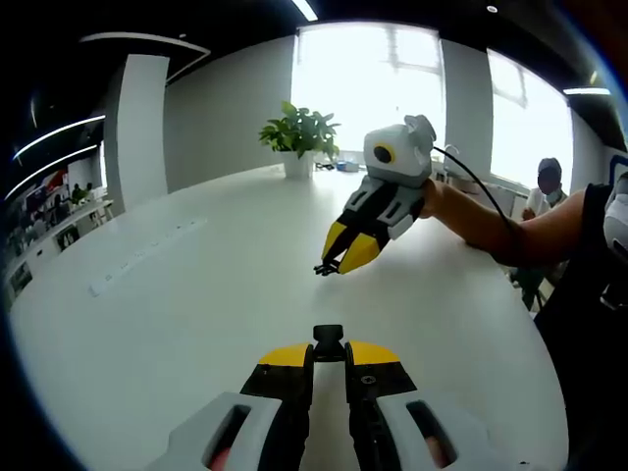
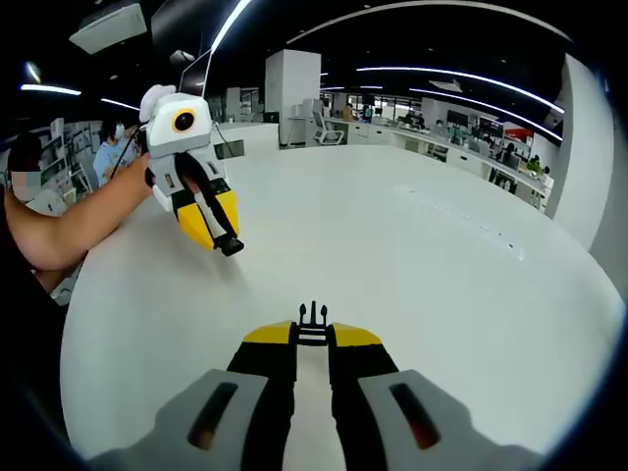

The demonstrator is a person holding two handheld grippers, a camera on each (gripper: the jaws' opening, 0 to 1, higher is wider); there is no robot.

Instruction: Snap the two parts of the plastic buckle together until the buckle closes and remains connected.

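Open-plan office, bright windows at 12 to 2 o'clock in the left gripper view, desks and ceiling strip lights beyond in the right gripper view. White table [image 1: 177,294] fills the middle ground, bare where seen. Potted plant [image 1: 300,137] stands at its far edge, 12 o'clock. A person sits at 3 o'clock past the table.

Left gripper [image 1: 328,355]: jaws clenched on the socket half [image 1: 328,339], a small black block poking out from the tips at 6 o'clock. Seen from the other side it sits at 10 o'clock [image 2: 228,242], forearm behind it.

Right gripper [image 2: 313,332]: jaws clamped on the pronged half [image 2: 313,316], prongs pointing forward. From the left gripper view it hangs at 1 o'clock [image 1: 339,263], a dark bit at its tips.

Both halves are held above the table, well apart, not yet mated.

Risk, as I judge it: each half is pinched only by its tail, so a skewed approach could lever one loose and drop it. Prongs meeting the socket off-axis could jam without latching.
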